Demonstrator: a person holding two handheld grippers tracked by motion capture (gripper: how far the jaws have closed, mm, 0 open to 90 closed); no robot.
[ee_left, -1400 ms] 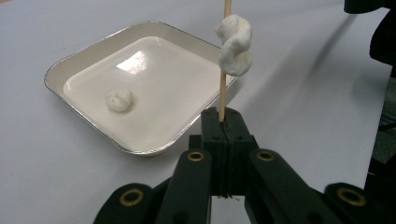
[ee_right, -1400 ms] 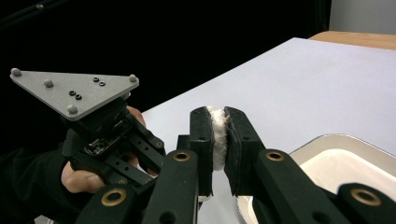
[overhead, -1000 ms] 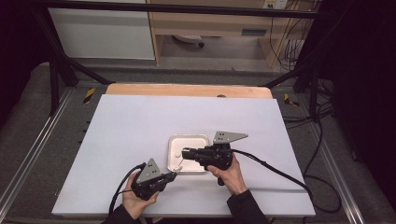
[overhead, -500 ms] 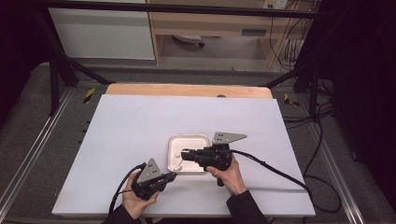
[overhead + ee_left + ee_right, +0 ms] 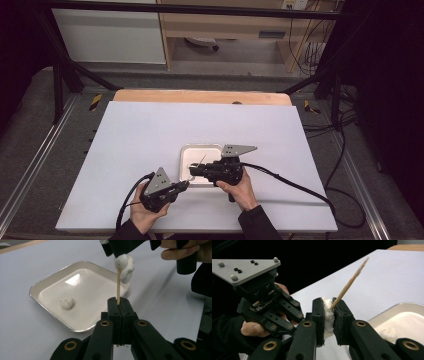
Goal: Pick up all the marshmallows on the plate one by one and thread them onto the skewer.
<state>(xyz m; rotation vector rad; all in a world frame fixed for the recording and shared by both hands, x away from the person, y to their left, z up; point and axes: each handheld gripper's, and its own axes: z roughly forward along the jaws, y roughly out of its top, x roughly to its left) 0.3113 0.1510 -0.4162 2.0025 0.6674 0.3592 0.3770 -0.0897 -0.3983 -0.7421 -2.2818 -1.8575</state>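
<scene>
The marshmallow (image 5: 327, 315) sits speared on a wooden skewer (image 5: 118, 287) between my right gripper's (image 5: 196, 171) barely easing jaws above the tray's (image 5: 186, 152) near edge, that hand level, while my left gripper (image 5: 183, 186) clamps the skewer's base upright.

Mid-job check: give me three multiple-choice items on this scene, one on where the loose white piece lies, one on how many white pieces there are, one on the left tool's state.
1. Where does the loose white piece lie?
A. in the tray
B. on the bare table
C. on the floor

2. How many white pieces show?
A. one
B. two
C. four

3. The left tool is
A. wide open
B. shut on the skewer
C. shut on the tray

Key: 1 A, it rests on the tray's floor. 2 B, one in the tray, one, the white lump, pinched by the right tool on the skewer. 3 B, its jaws meet around the stick.
</scene>
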